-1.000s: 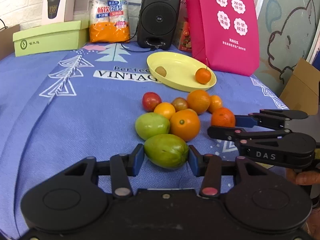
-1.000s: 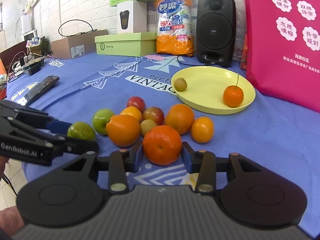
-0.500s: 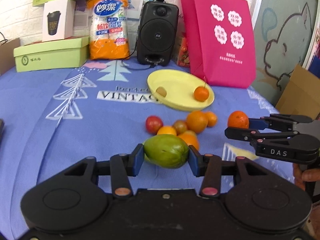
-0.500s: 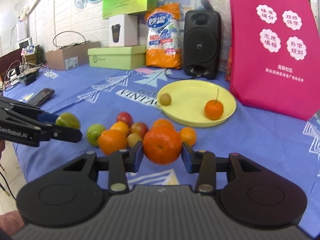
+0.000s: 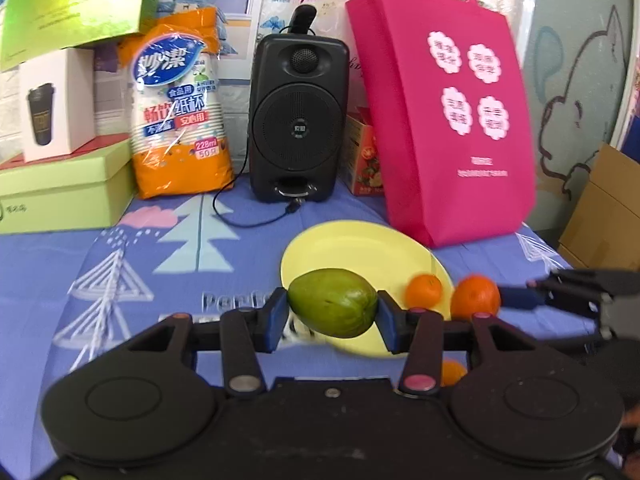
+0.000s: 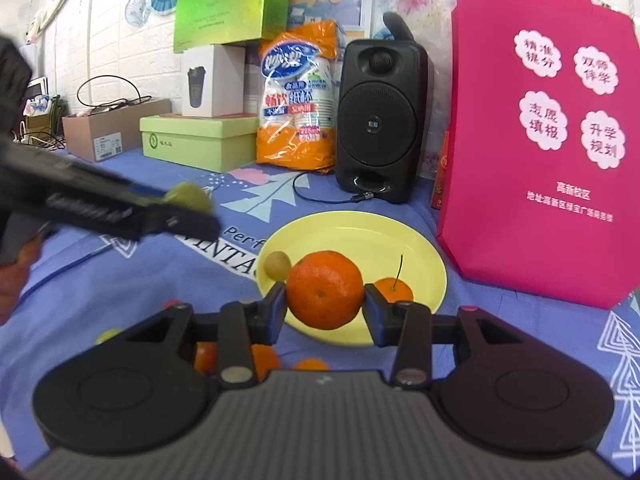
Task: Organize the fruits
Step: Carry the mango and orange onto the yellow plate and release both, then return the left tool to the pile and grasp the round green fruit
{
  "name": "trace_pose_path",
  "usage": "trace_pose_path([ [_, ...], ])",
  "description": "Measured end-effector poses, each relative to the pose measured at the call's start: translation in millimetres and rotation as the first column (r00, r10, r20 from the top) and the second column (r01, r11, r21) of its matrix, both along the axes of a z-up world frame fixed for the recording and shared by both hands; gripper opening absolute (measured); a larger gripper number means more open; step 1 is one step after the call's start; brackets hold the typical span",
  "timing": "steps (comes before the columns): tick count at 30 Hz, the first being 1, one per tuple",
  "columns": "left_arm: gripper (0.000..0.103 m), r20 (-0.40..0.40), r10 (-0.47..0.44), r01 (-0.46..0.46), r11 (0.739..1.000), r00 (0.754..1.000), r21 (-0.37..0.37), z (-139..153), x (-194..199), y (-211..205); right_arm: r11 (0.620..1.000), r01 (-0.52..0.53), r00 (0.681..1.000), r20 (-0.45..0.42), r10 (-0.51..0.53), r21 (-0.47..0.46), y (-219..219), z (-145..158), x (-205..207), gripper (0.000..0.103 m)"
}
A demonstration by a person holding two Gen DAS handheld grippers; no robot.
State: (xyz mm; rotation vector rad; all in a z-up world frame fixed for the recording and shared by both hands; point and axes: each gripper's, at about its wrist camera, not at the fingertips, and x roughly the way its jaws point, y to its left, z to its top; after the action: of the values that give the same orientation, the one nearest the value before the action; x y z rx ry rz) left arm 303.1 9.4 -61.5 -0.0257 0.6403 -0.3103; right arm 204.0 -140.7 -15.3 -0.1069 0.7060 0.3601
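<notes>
- Left tongs (image 5: 333,309) are clamped on a big green mango-looking fruit (image 5: 332,303), one pad on each end, held up in the air in front of the yellow plate (image 5: 360,248).
- Right tongs (image 6: 325,309) are squeezed onto a large orange (image 6: 325,295), also lifted, and in that camera it sits right over the near part of the yellow plate (image 6: 360,236).
- On the plate there's a small orange with a stem (image 6: 394,289) toward the right side and a small brownish-green fruit (image 6: 277,265) at the left edge. Both are partly hidden behind the held orange and the pads.
- From the left camera you can see the right tongs (image 5: 516,298) coming in from the right with the orange (image 5: 476,297) at their tip, just beside the plate's right edge. The small stemmed orange (image 5: 424,290) is next to it on the plate.
- From the right camera the left tongs (image 6: 188,210) come in from the left, pretty blurry, with the green fruit (image 6: 188,197) poking out above them.
- A few leftover fruits (image 6: 260,360) sit on the blue bench cloth (image 6: 120,288) under the right tool, mostly hidden, so can't tell how many.
- Back of the bench: black speaker (image 5: 299,120), pink tote bag (image 5: 440,120), pack of paper cups (image 5: 180,120), green box (image 5: 60,196).
</notes>
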Motion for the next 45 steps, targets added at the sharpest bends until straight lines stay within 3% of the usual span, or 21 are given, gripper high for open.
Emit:
trace_pose_path([
  [11, 0.046, -0.100, -0.024, 0.026, 1.000, 0.995, 0.015, -40, 107, -25, 1.000, 0.002, 0.997, -0.074, -0.001, 0.016, 4, -35, 40, 0.040],
  [20, 0.046, -0.163, -0.027, 0.037, 0.998, 0.986, 0.059, -74, 131, -42, 1.000, 0.003, 0.995, -0.096, -0.001, 0.024, 3, -48, 49, 0.040],
  [22, 0.052, -0.159, -0.024, 0.035, 0.997, 0.987, 0.067, -72, 130, -41, 1.000, 0.003, 0.995, -0.096, -0.001, 0.021, 3, -48, 49, 0.040],
  [23, 0.063, -0.154, -0.018, 0.029, 0.997, 0.988, 0.071, -70, 128, -40, 1.000, 0.003, 0.995, -0.097, -0.001, 0.018, 3, -48, 49, 0.040],
  [27, 0.081, -0.107, -0.011, 0.019, 0.997, 0.994, 0.081, -49, 112, -34, 1.000, 0.016, 0.996, -0.086, -0.015, 0.012, 3, -43, 44, 0.042],
  [36, 0.081, -0.015, 0.007, -0.007, 0.999, 1.000, 0.039, 2, 37, 0, 0.998, 0.051, 0.999, -0.021, -0.050, 0.042, -3, -15, 17, 0.045],
  [45, 0.081, 0.043, 0.049, -0.050, 0.999, 0.998, 0.021, 13, -74, 27, 0.994, 0.069, 0.997, -0.022, -0.067, 0.085, -15, -3, -47, 0.048],
])
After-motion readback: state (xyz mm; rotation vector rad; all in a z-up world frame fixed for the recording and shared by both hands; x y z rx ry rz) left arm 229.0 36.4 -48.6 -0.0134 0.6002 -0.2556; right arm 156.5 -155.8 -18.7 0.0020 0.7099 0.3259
